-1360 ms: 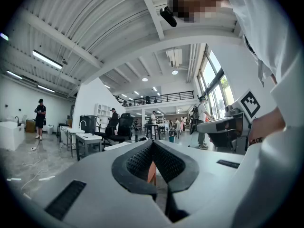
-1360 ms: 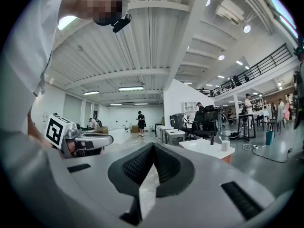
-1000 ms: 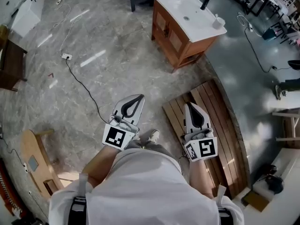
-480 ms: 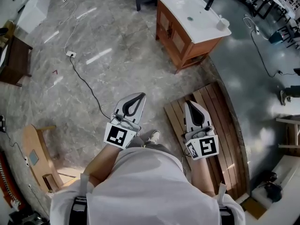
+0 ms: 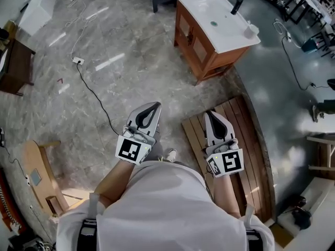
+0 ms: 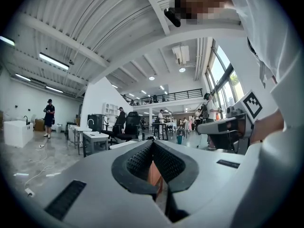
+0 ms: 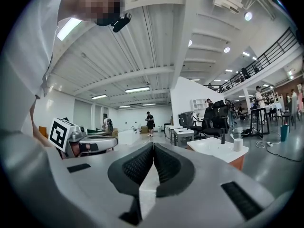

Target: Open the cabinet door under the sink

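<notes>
We hold left hand-held gripper [image 5: 153,109] and right hand-held gripper [image 5: 211,115] clenched on nothing, both well apart from the sink cabinet [image 5: 208,56].

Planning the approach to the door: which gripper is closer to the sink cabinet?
The right gripper, over the slatted wooden board; the left gripper is over the stone floor, farther from the sink cabinet.
</notes>
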Motion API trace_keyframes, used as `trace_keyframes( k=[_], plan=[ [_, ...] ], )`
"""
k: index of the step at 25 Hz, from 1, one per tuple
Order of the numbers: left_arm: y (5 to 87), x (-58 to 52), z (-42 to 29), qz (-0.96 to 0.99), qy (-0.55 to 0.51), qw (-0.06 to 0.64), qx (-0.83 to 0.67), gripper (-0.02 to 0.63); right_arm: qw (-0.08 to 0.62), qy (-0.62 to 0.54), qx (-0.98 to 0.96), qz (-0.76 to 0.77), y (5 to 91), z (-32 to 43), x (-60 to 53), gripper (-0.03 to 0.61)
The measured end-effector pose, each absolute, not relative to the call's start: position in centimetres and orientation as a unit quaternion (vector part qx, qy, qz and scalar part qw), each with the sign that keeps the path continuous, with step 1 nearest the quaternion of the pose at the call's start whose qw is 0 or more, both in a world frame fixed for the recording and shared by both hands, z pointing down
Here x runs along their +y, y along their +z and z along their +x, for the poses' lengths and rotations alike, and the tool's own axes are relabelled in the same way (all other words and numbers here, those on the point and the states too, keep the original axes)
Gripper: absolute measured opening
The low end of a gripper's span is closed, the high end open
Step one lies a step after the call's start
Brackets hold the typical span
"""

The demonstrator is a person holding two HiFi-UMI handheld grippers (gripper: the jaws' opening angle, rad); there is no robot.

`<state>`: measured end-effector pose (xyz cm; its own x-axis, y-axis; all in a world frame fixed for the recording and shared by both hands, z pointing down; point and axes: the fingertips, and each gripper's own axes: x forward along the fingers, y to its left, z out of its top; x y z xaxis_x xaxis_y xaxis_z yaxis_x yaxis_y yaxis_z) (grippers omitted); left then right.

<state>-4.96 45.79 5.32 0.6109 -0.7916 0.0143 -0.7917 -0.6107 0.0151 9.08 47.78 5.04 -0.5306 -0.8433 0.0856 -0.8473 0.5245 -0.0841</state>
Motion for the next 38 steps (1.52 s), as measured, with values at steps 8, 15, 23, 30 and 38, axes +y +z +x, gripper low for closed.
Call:
trace_keyframes(
  k=[8,15,23,30,38],
  plan=[
    [8.3,33.4,-7.2,0.909,-0.007,0.033,-0.416,0.015,0.05,0.057,-0.865,0.496,6.8,6.3,35.6,0.032],
    [8.2,17.2,-12.6,0.916,-0.02,0.049,-0.398,0.015,0.098,0.046,-0.863,0.494,5.8,-0.6,20.3,0.032],
    [9.3,6.6,-14.6,0.928,-0.023,0.07,-0.367,0.015,0.123,0.065,-0.84,0.525,6.4,-3.4,11.9,0.032],
    [9.9,3.5,-11.6,0.941,-0.018,0.068,-0.331,0.015,0.123,0.066,-0.828,0.543,6.7,-1.5,8.2,0.032],
    [8.9,-0.6,-6.8,0.94,-0.021,0.051,-0.336,0.015,0.102,0.057,-0.825,0.552,6.0,3.2,3.9,0.032]
  ],
)
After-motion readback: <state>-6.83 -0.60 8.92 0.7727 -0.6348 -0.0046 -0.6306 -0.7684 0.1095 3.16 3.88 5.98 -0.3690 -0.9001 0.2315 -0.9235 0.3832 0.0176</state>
